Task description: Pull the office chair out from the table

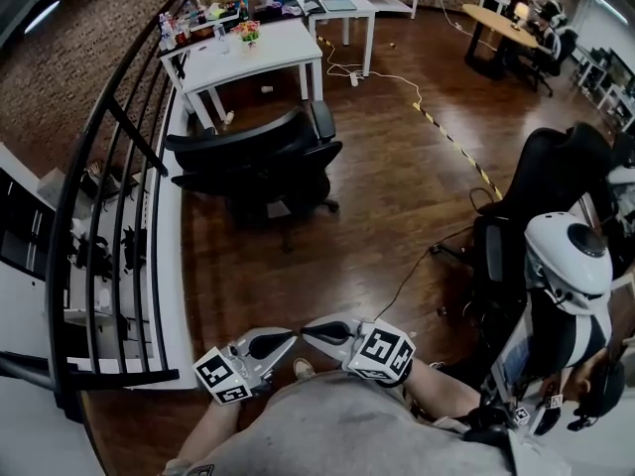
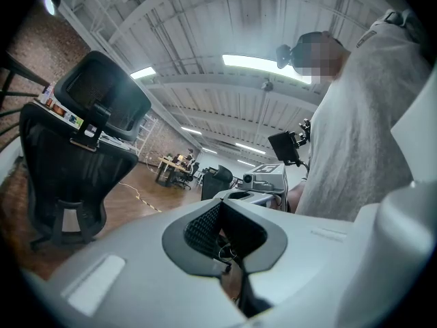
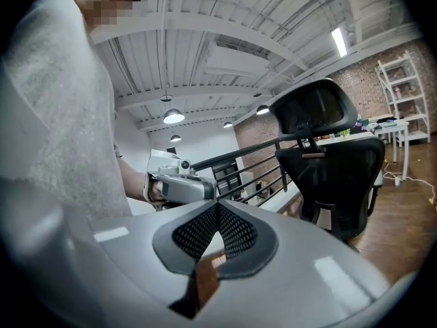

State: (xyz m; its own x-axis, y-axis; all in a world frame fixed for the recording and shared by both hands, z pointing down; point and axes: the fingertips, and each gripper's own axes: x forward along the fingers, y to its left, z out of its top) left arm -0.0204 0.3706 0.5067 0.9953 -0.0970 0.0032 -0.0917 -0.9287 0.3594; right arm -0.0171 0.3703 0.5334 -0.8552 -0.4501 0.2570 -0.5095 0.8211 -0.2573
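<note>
The black office chair [image 1: 260, 159] stands on the wood floor a little in front of the white table [image 1: 283, 46], its backrest towards me. Both grippers are held close to my chest, far from the chair, tips facing each other. My left gripper [image 1: 288, 341] is shut with nothing in it, and so is my right gripper [image 1: 310, 329]. In the left gripper view the shut jaws [image 2: 220, 205] point past the chair [image 2: 75, 162] towards the right gripper [image 2: 268, 178]. In the right gripper view the shut jaws [image 3: 218, 206] face the left gripper [image 3: 176, 183], with the chair [image 3: 334, 166] at the right.
A black railing [image 1: 109, 216] runs along the left. A second black chair [image 1: 544, 191] and a white rounded device [image 1: 568, 258] stand at the right. A cable [image 1: 412, 271] and a striped floor strip [image 1: 458, 149] cross the wood floor. People sit at a far desk [image 1: 501, 20].
</note>
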